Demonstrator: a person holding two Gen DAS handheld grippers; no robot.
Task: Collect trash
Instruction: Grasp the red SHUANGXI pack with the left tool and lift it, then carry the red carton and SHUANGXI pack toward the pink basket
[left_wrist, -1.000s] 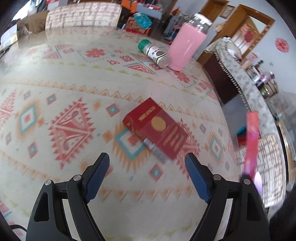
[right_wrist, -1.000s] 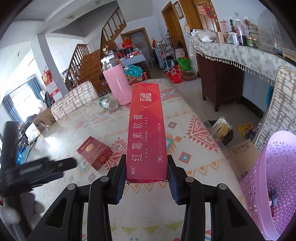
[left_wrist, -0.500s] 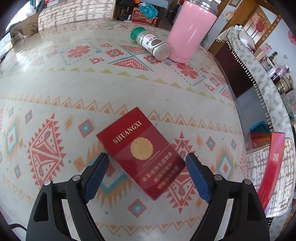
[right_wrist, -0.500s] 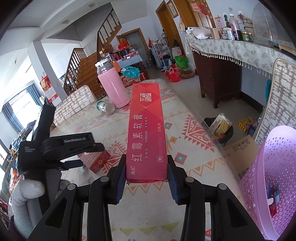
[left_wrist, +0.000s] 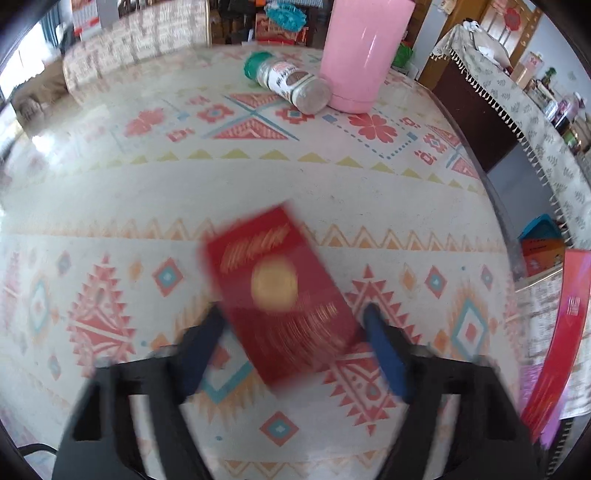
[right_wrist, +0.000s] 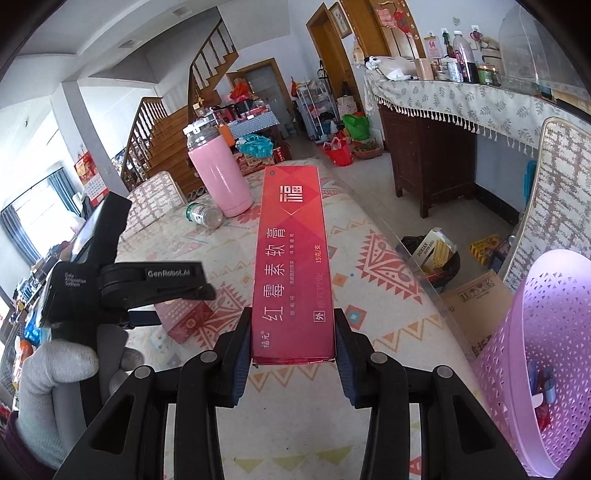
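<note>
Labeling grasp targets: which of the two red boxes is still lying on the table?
The dark red cigarette pack, flat on the tablecloth between the left gripper fingers. The long red box is clamped in the right gripper.

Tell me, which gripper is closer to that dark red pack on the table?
Left. The left gripper straddles the pack, its jaws just closing around it. The right gripper sits off to the side, clamped on a long red box.

Bright daylight throughout; a window (right_wrist: 26, 229) at the left glares. The left wrist view is motion-blurred, both views fisheye-bent with dark corners.
</note>
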